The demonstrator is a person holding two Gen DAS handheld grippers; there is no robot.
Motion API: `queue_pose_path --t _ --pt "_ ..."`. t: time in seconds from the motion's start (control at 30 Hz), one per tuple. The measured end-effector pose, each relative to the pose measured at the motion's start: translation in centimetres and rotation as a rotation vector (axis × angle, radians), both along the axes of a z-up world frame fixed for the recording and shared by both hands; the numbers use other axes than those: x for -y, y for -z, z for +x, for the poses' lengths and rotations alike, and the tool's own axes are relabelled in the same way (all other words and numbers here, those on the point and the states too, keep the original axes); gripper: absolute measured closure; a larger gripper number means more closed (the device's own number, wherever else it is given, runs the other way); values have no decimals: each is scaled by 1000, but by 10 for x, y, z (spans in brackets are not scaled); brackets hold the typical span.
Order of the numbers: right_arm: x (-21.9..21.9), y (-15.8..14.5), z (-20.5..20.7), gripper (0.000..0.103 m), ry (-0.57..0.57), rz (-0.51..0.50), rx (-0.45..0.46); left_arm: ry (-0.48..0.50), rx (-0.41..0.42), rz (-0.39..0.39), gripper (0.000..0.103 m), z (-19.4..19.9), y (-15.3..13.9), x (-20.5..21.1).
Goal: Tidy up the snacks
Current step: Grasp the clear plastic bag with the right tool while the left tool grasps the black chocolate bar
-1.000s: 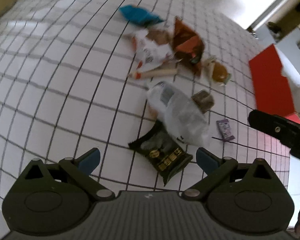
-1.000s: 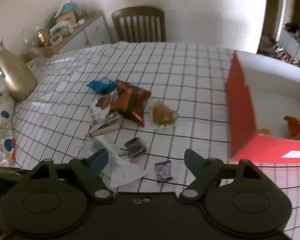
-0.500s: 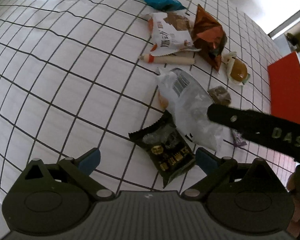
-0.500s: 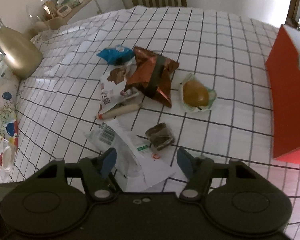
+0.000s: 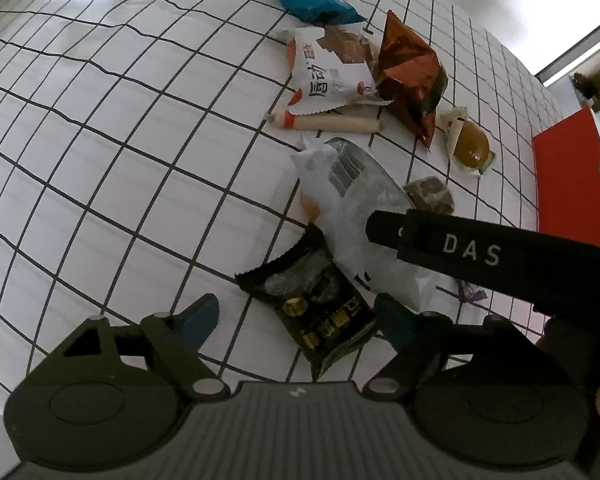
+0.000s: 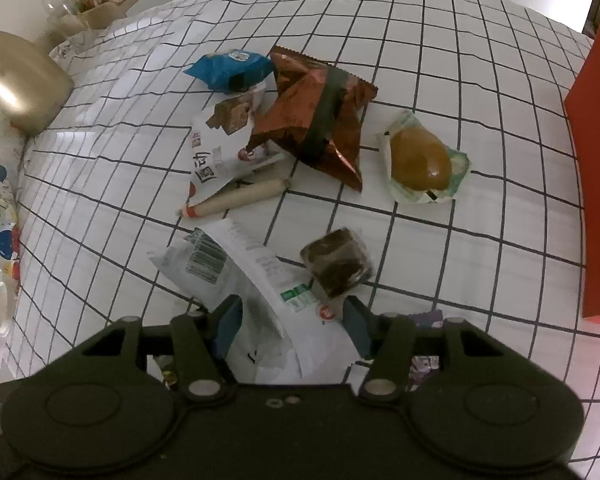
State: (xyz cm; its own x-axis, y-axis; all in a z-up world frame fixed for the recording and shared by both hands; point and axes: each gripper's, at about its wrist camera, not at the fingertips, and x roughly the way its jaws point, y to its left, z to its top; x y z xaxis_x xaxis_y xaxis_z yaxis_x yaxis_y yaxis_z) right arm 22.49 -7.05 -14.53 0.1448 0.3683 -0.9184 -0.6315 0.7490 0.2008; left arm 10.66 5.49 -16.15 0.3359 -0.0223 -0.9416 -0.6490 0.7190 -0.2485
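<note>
I have the right gripper (image 6: 290, 330) down over the clear plastic packet (image 6: 260, 280), its jaws just closing with the crinkled film between them; the pads look close on the film, yet I cannot tell whether they bite, so I count it as not gripped. To do this well I judge I should close on the bunched near end of the packet, not on the flat printed strip, and lift straight up so the film does not drag its neighbours. Taking that packet as my landmark: the black snack pouch (image 5: 316, 300) lies partly under its near edge, the small brown wrapped cake (image 6: 338, 266) touches its right side, and the cream stick (image 6: 232, 200) lies just beyond it. The left gripper (image 5: 300, 320) hangs above the black pouch, jaws just narrowing but apart, holding nothing, one fingertip (image 5: 392, 318) at the pouch's right edge. The red box (image 6: 598, 184) stands well to the right of the packet, and I take it as the place to drop things.
</note>
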Motion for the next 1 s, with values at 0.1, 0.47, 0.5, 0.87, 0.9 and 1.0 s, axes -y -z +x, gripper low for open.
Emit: queue_pose_path --t 0.1,0.47,0.5,0.87,0.9,1.0 --pt "0 0 -1 57 4 4 3 7 10 11 41 3 -2 3" --pt "10 -4 -7 74 45 35 4 -10 44 -24 56 -6 -1 -11" --pt "12 -4 -8 75 53 40 2 -15 46 -27 56 -8 -1 -14" --pt "45 -20 -25 82 145 108 0 -37 60 -64 60 -24 -4 -31" --pt "49 -23 -27 82 154 120 2 -33 62 -66 61 -25 -4 -31" --pt "60 -32 -31 84 180 147 12 -27 68 -84 63 -28 -7 -31"
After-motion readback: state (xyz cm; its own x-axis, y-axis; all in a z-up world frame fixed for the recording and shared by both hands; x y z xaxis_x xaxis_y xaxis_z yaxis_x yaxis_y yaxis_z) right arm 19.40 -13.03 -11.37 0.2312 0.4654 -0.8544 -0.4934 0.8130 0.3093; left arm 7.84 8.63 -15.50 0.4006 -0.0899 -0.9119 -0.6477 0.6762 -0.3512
